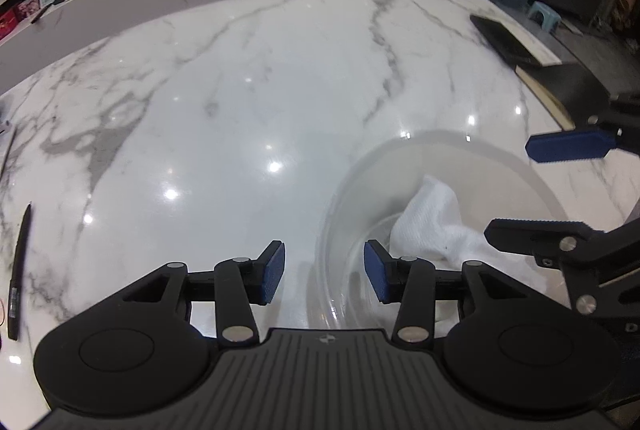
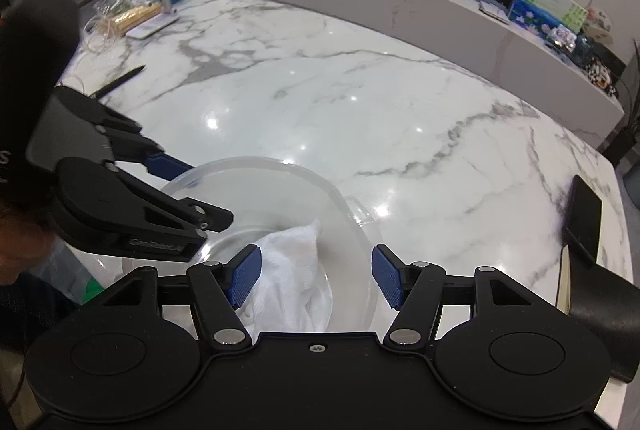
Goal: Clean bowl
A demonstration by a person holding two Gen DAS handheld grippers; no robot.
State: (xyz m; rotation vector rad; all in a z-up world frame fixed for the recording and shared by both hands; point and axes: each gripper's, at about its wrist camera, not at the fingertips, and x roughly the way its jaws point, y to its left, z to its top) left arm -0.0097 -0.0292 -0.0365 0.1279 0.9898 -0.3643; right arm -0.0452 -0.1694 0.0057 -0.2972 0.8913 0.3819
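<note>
Lower centre of the left view, our left tongs (image 1: 325, 272) gape around the bowl (image 1: 400, 165) rim, one pad outside, one inside, gripping nothing yet, seemingly to steady it. The cloth (image 1: 432, 226) lies inside the bowl at lower right. Our right tongs (image 2: 316, 276) hang wide apart over the cloth, unclosed, likely to seize it.

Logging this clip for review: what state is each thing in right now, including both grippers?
left gripper: open, straddling the bowl's near wall, holding nothing.
right gripper: open, over the bowl, cloth below it, not gripped.
bowl: clear, upright on the marble table.
cloth: white, crumpled inside the bowl.
phone: lying flat on the table, screen dark.
pen: lying on the table.
</note>
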